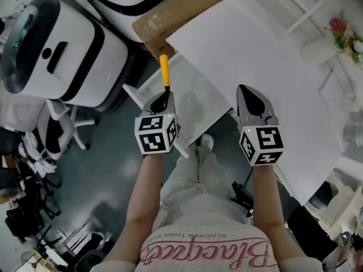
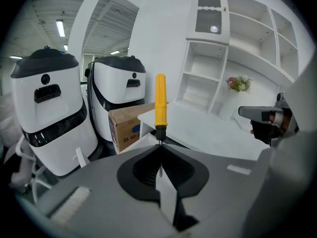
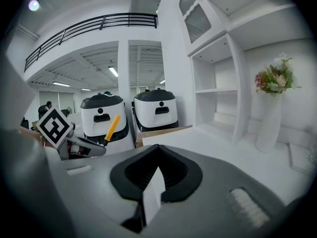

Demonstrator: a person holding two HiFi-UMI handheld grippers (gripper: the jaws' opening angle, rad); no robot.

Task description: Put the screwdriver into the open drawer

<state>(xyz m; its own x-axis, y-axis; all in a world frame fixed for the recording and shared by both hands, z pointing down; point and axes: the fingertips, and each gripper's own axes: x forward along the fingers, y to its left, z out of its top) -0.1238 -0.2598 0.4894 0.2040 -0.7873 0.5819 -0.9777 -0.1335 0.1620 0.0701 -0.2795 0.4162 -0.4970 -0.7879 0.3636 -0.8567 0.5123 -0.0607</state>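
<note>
Nearest to the camera are the two forearms of the person, and each hand carries one tool with a marker cube on it. The left tool (image 1: 163,97) is pinching the thin metal shaft of the screwdriver with the yellow plastic handle (image 1: 165,71); its jaws are pressed onto the shaft, and the handle stands out free beyond the tips. The right tool (image 1: 244,89) has its jaws pressed together with nothing between them, and it hangs apart from the left one, over the near edge of the white flat counter (image 1: 255,61). In the head view the screwdriver is in the air over the open white drawer (image 1: 198,102), near the drawer's far left corner, and it touches no wall of it. The drawer stands out from the counter's edge toward the person, and its inside is bare between the two tools. Under it, the dark grey floor (image 1: 108,174) is open on the left side. Behind the drawer a brown cardboard box (image 1: 176,13) stands against the counter's far edge. Further left are big white machines with black bands (image 1: 62,44). At the far right, white shelves (image 1: 295,4) and a bunch of flowers (image 1: 344,34) stand on the counter.
</note>
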